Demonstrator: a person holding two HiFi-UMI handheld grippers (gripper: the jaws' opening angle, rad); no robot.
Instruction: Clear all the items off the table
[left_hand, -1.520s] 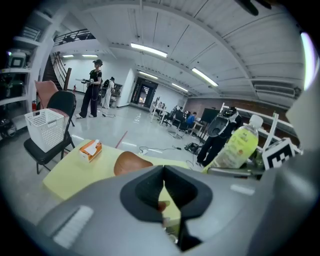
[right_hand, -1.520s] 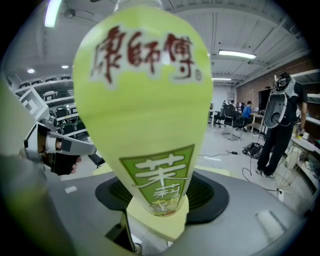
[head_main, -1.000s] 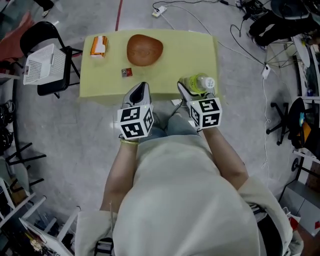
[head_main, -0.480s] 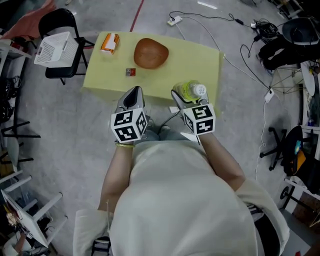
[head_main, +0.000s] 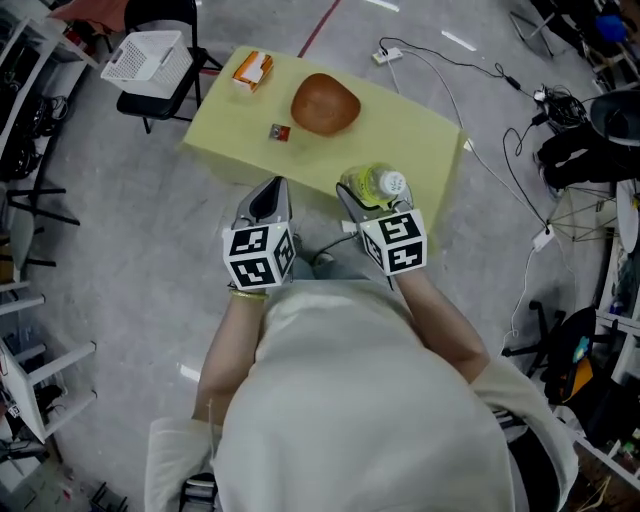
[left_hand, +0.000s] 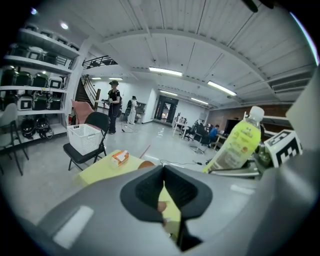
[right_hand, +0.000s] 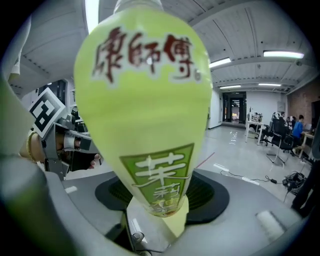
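We hold the left gripper (head_main: 270, 198) at the near edge of the table (head_main: 410, 135), its jaws pressed together with nothing between them; in the left gripper view the dark pads (left_hand: 150, 189) meet along one line. The right gripper (head_main: 362, 203) stands just to its right, jaws spread wide and clamped on a yellow-green bottle (head_main: 380, 183) with a white cap. In the right gripper view the bottle (right_hand: 145, 100) fills most of the frame, its lower end sitting between the pads, and from the left gripper view it leans to the left. In the head view the bottle lies over the near right part of the yellow table; we cannot tell whether it touches the top.

Three things rest on the table farther off: a brown bowl (head_main: 325, 103) near the middle, a small red packet (head_main: 280, 132) just near-left of the bowl, and an orange box (head_main: 252, 70) at the far left corner. Left of the table, a white basket (head_main: 150, 58) sits on a black chair (head_main: 160, 102).
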